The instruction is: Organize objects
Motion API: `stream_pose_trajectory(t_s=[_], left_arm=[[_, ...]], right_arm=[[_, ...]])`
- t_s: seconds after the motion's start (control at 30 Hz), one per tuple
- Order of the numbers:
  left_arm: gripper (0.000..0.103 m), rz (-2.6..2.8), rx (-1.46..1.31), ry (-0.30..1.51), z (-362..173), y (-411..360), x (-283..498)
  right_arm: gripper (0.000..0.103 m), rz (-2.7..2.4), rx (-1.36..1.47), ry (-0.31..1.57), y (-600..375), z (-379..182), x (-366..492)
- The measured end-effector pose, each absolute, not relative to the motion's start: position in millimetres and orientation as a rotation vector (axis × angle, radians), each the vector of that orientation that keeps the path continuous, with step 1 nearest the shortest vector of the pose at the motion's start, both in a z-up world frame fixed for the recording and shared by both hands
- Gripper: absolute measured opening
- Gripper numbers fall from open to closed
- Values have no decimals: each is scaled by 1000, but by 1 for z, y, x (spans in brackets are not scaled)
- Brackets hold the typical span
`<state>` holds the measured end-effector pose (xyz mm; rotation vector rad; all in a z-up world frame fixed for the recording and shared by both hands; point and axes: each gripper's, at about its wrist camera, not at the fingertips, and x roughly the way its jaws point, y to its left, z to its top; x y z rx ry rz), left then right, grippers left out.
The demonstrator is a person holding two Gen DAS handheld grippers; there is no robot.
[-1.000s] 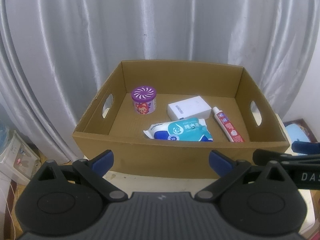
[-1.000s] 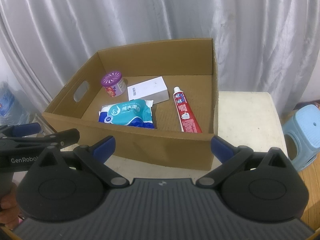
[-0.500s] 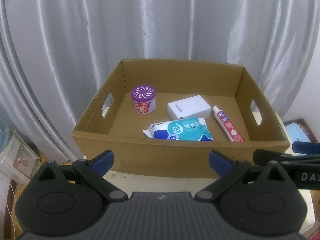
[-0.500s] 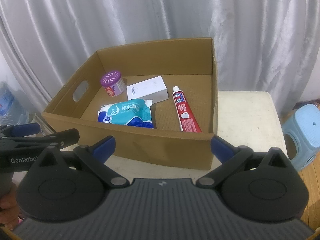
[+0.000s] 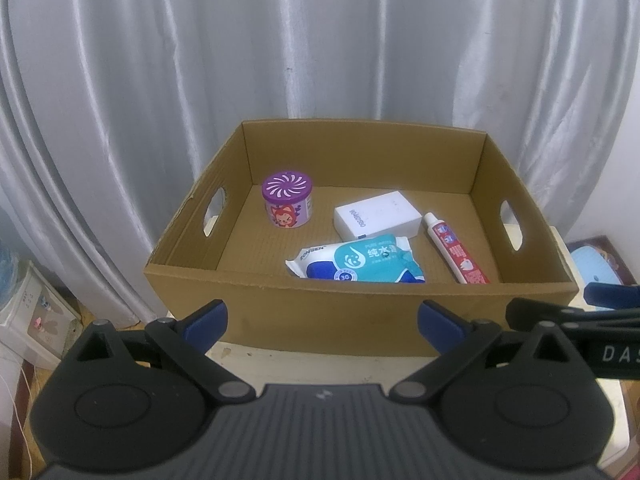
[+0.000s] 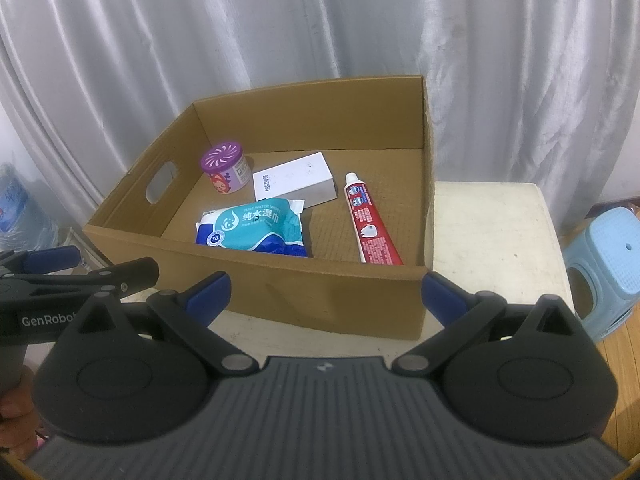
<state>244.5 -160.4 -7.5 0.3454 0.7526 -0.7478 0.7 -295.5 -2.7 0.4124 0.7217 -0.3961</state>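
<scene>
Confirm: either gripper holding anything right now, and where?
Nothing held. Left gripper and right gripper both have jaws wide open, empty, in front of the brown cardboard box.

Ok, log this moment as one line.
left tongs: open, empty | right tongs: open, empty | cardboard box: holds purple-lidded can, white box, wipes pack, toothpaste
</scene>
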Motion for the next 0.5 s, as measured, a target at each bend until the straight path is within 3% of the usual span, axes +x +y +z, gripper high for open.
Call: stream_pose_trajectory(t_s=[0.5], left_arm=[[102, -753, 354, 749, -6, -158, 244]], right_arm=[[102, -395, 413, 721, -296, -3, 1]])
